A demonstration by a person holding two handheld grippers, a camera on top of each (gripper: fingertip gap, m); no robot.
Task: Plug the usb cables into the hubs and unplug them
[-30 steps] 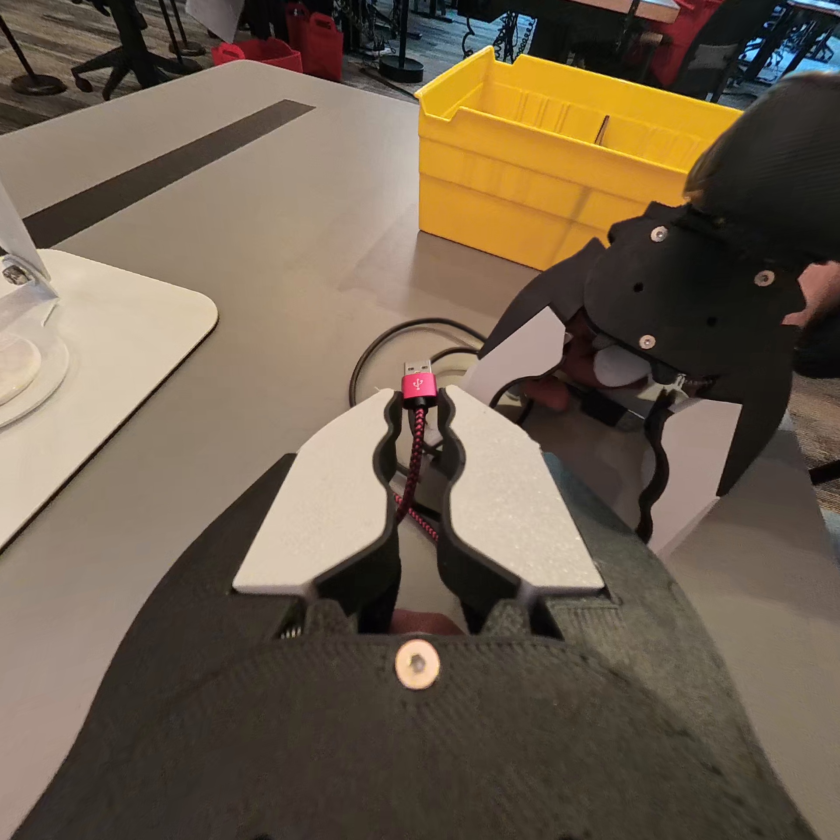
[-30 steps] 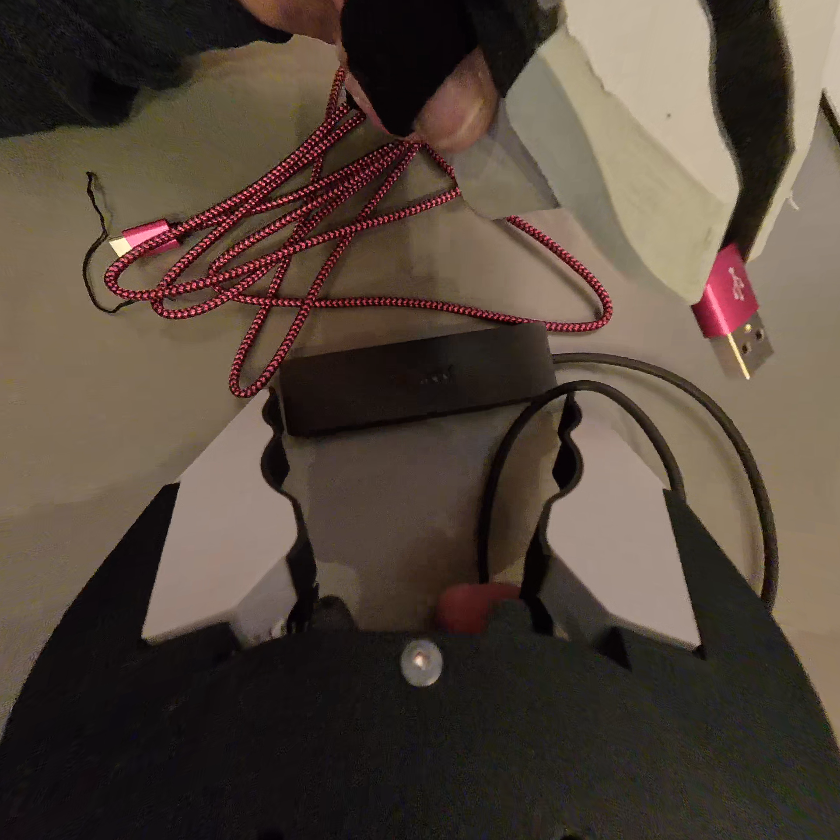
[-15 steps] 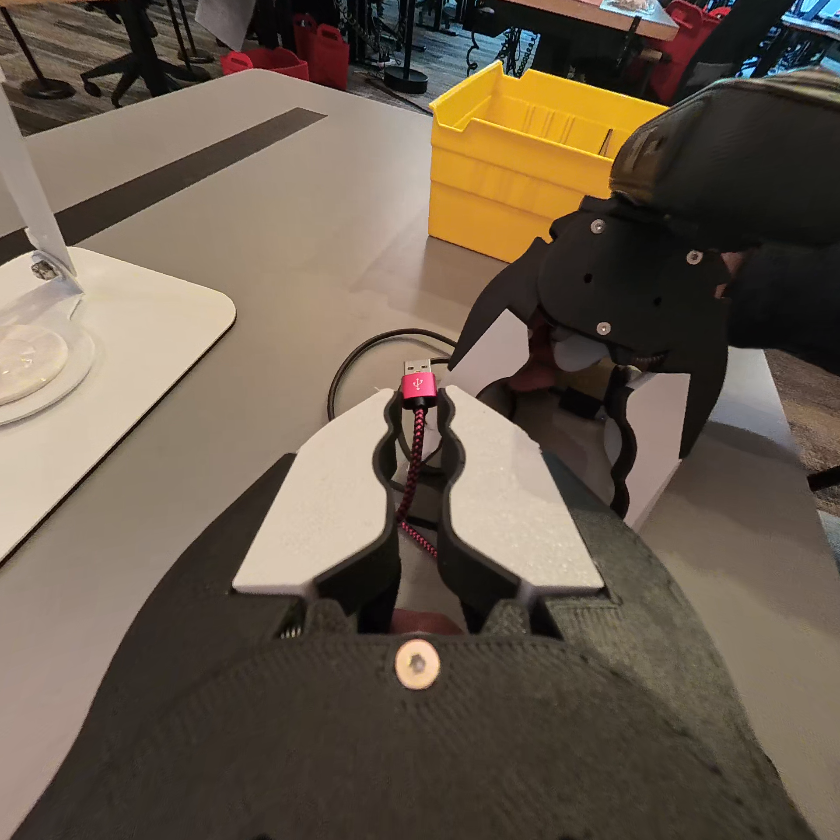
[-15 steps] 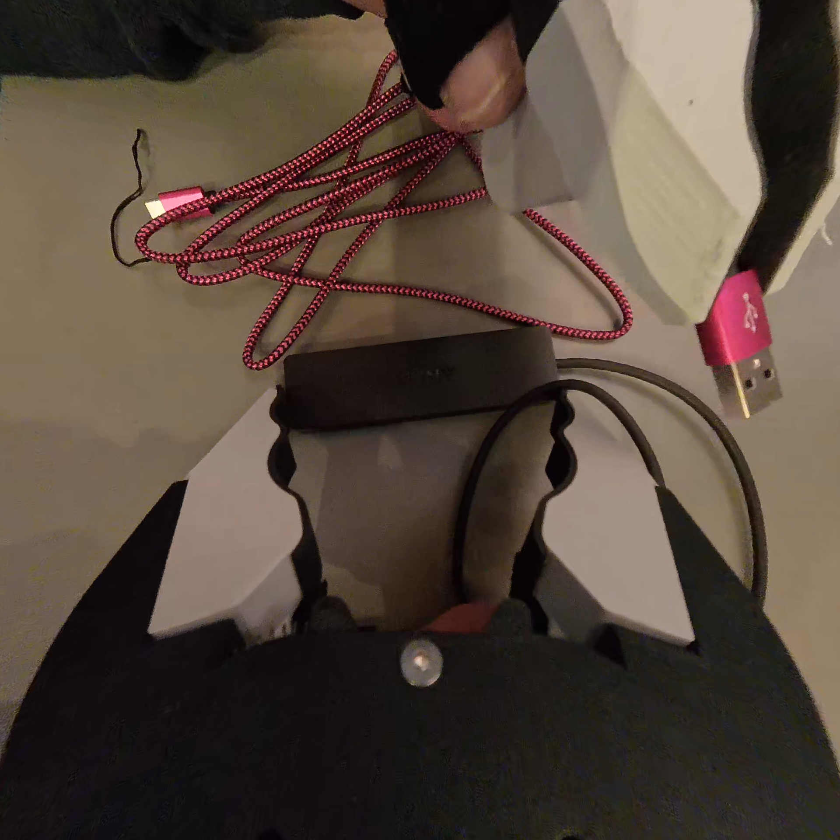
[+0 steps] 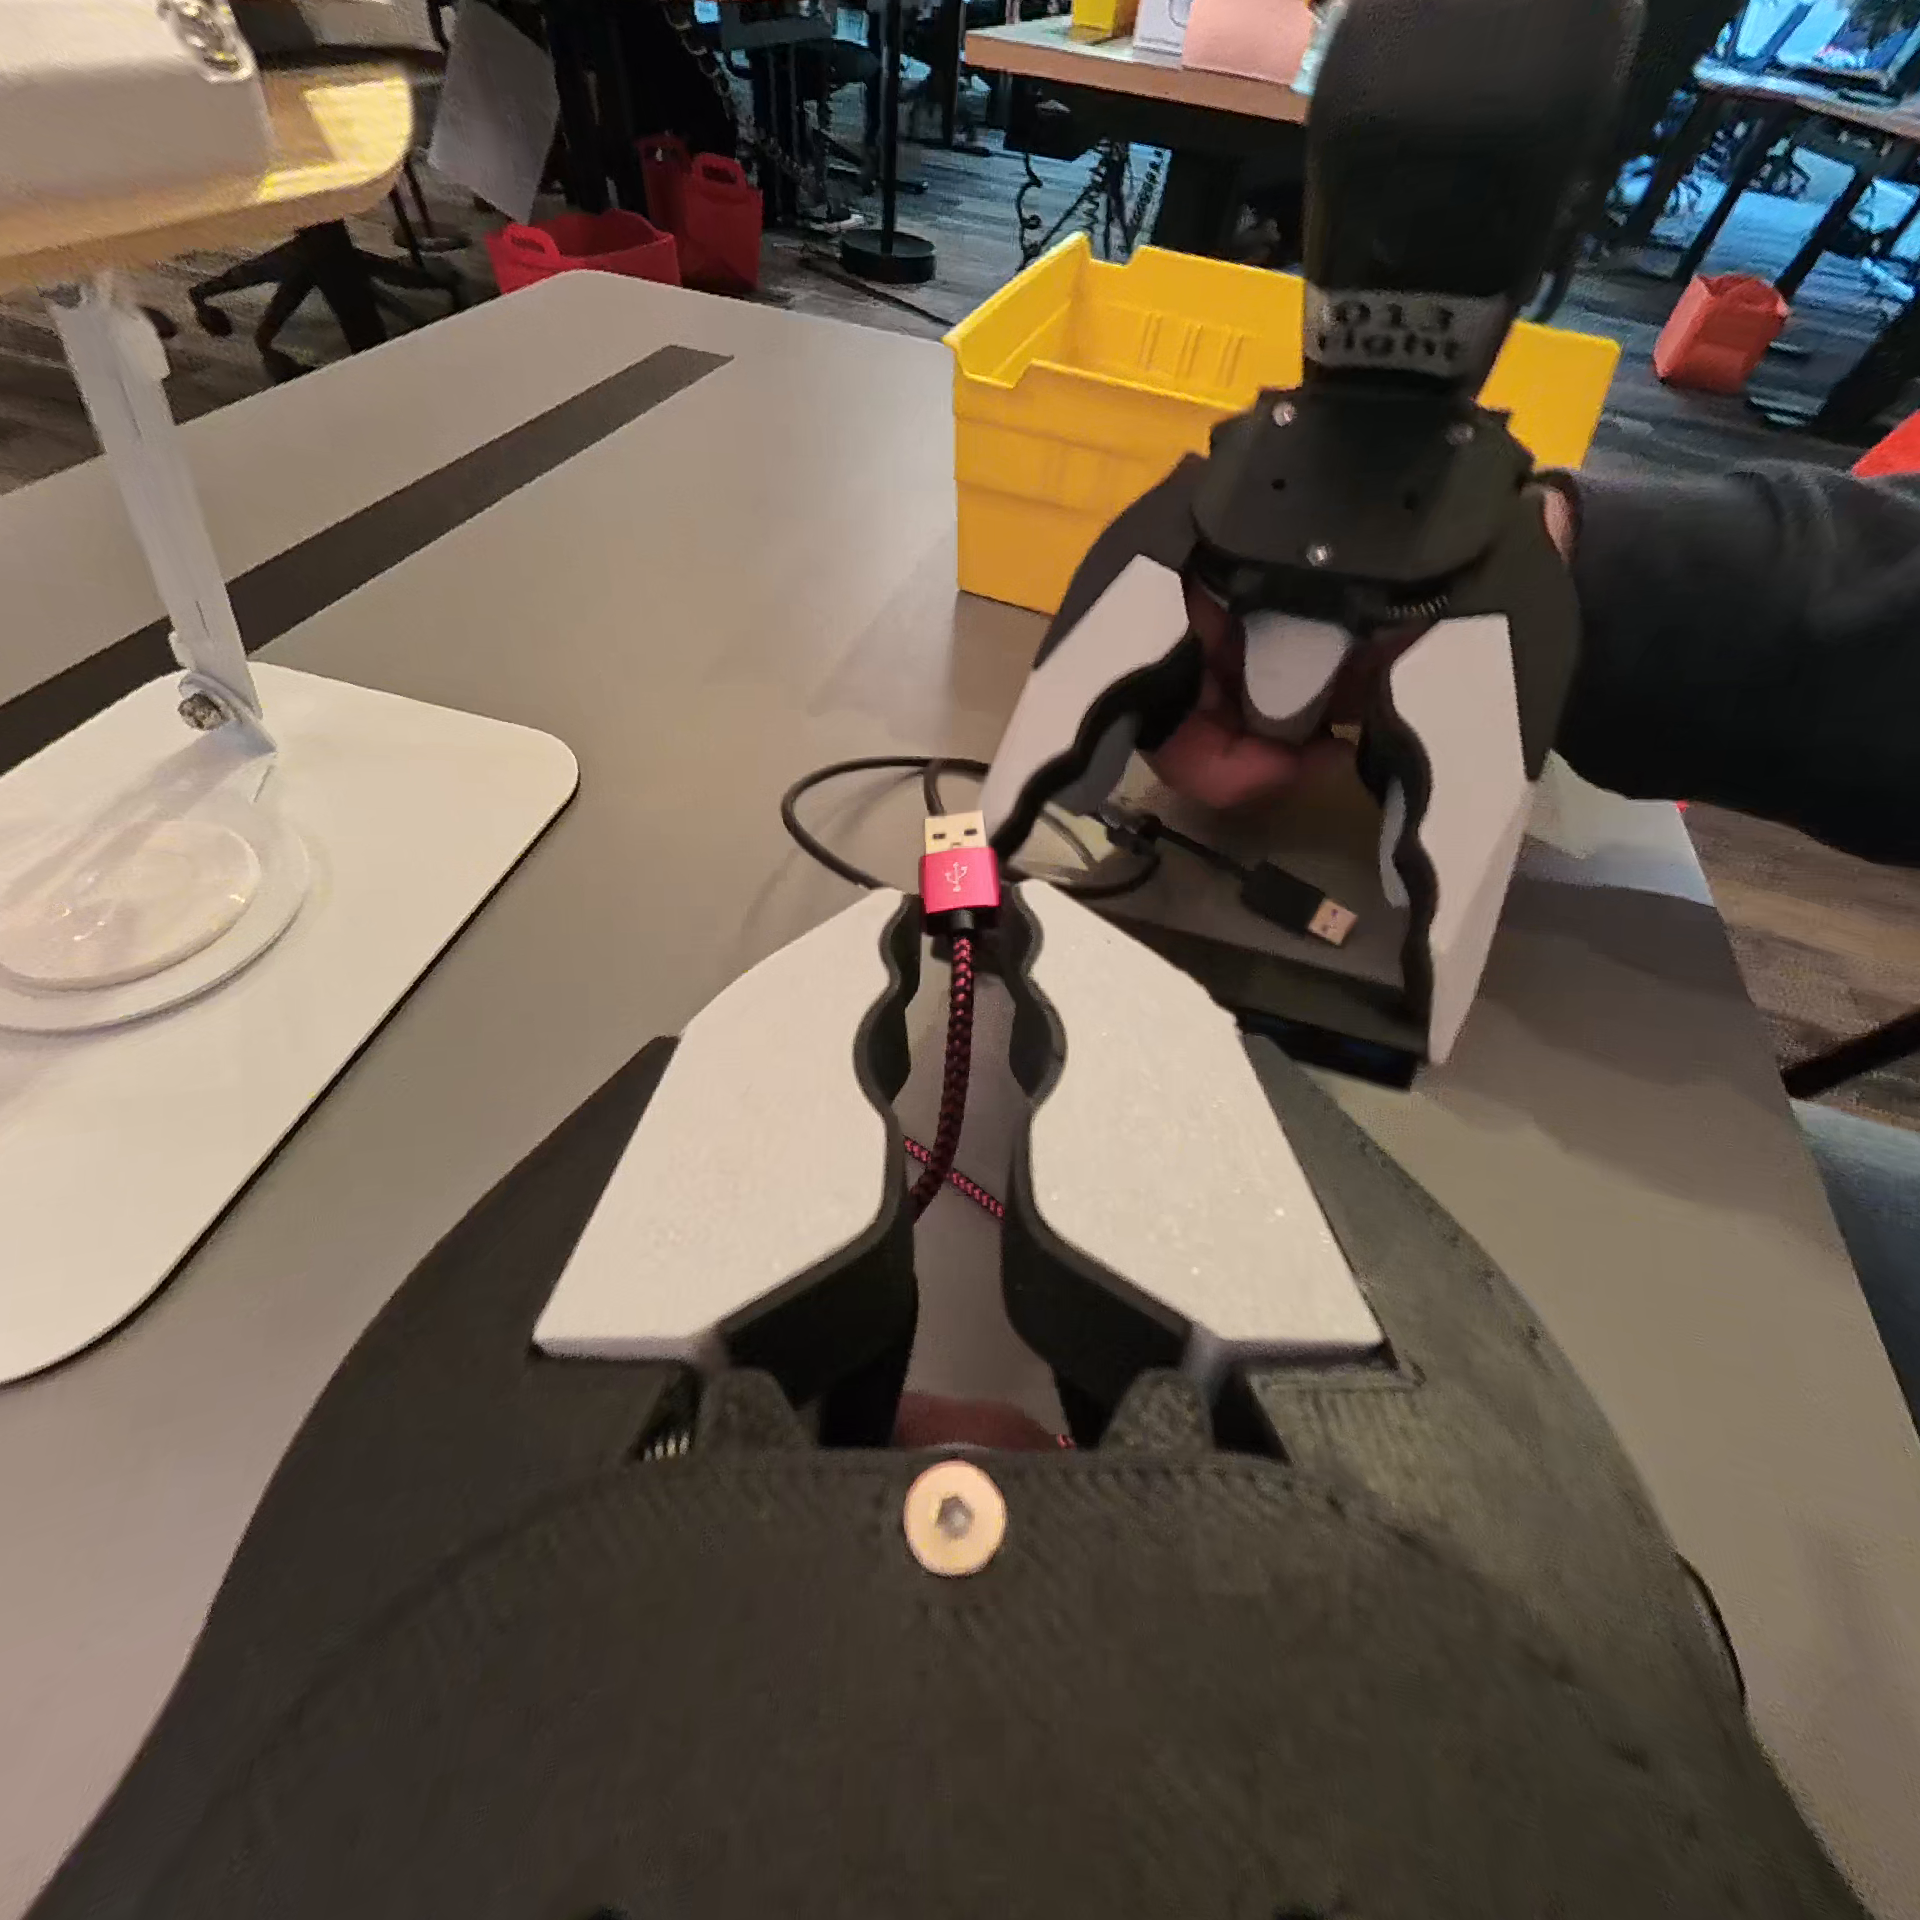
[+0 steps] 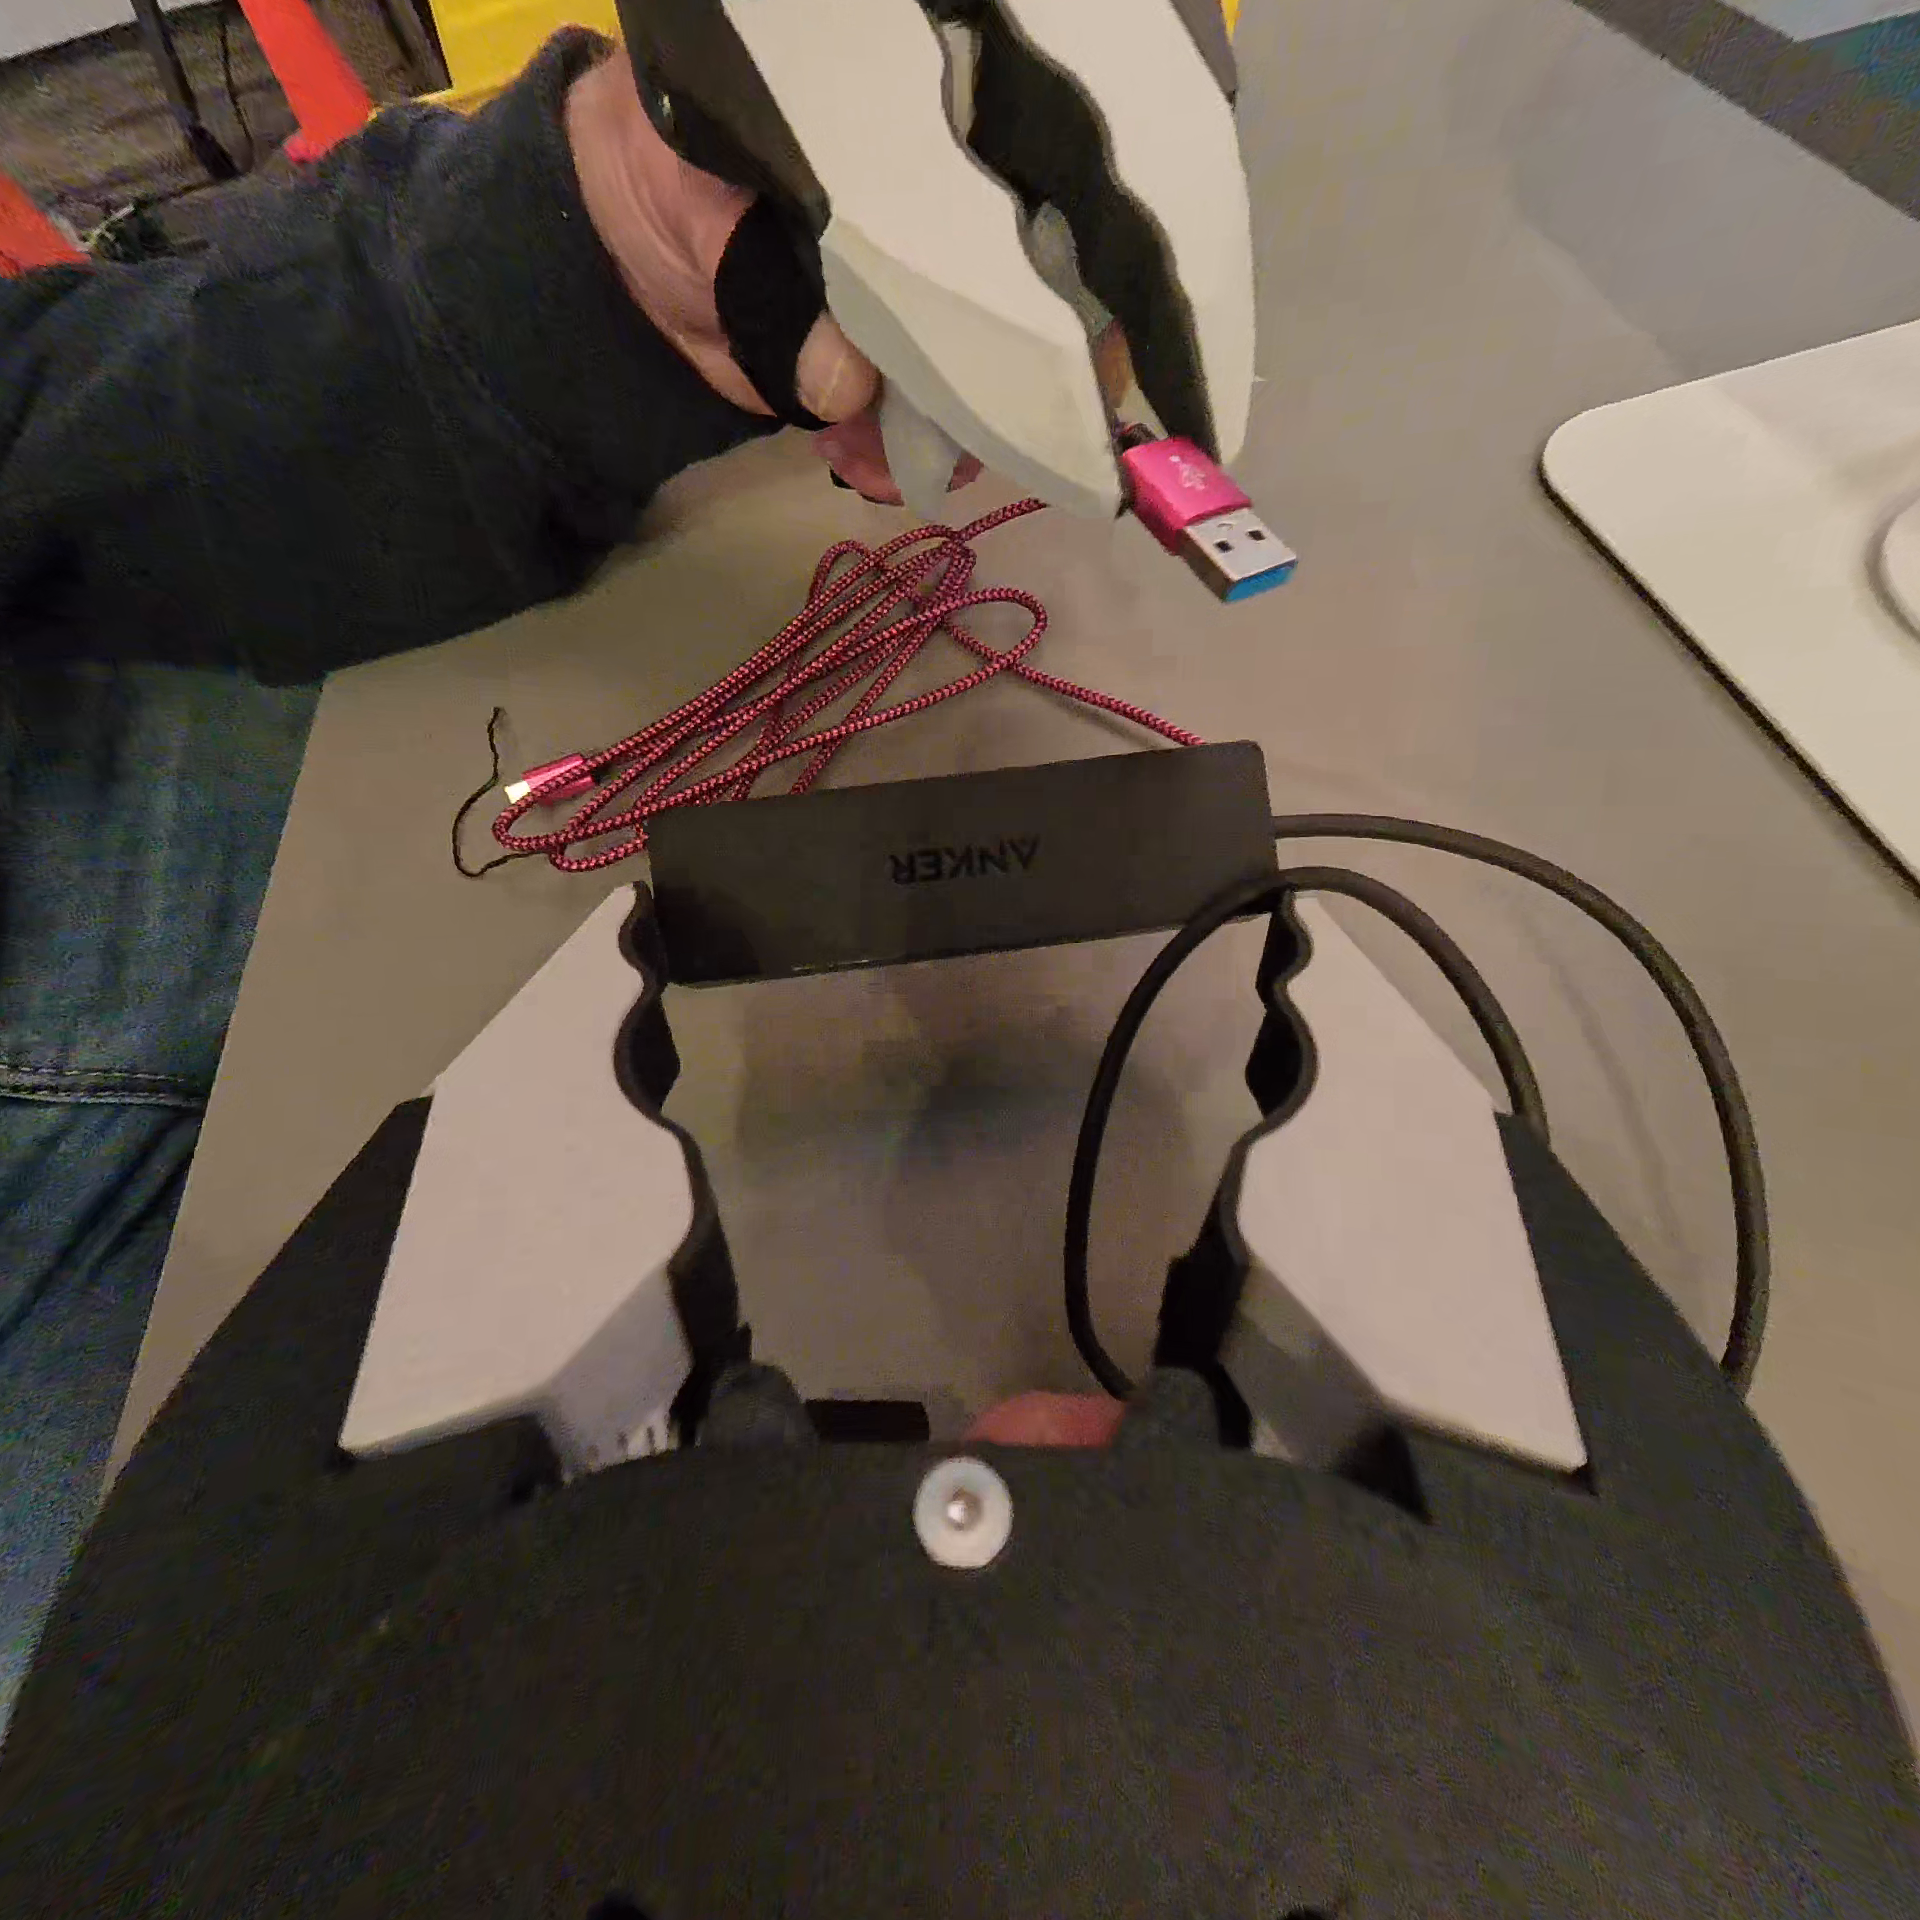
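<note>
On the desk (image 5: 644, 582), left to right:

Lamp base: white plate (image 5: 343, 873) at far left of the left wrist view, well apart from the action.

Left claw: the left claw (image 5: 958, 906) is pinching the pink USB plug (image 5: 957, 881) right at its tips; the metal tongue sticks out forward and the braided pink cable (image 6: 831, 686) trails back between the fingers to a loose heap on the desk.

Hub: the black hub (image 6: 961, 857) is clamped by its two short ends in the right claw (image 6: 956, 935), whose jaws stand wide because they span its full length. Its long axis runs crosswise to the right claw.

Key relation: in the right wrist view the plug (image 6: 1195, 509) hangs above and beyond the hub, towards its right end, tongue slanting down and to the right, not yet lined up with any port. The left claw is the one that must close the gap, I'd say.

Hub lead: a black cord (image 6: 1558, 966) loops off the hub's right end; its own plug (image 5: 1294, 902) lies loose on the desk.

Bin: yellow bin (image 5: 1081, 436) behind, not involved.

Change: a second ago the hub lay flat on the desk with the right claw straddling it; now it looks gripped and raised, and the plug has swung round above it.
</note>
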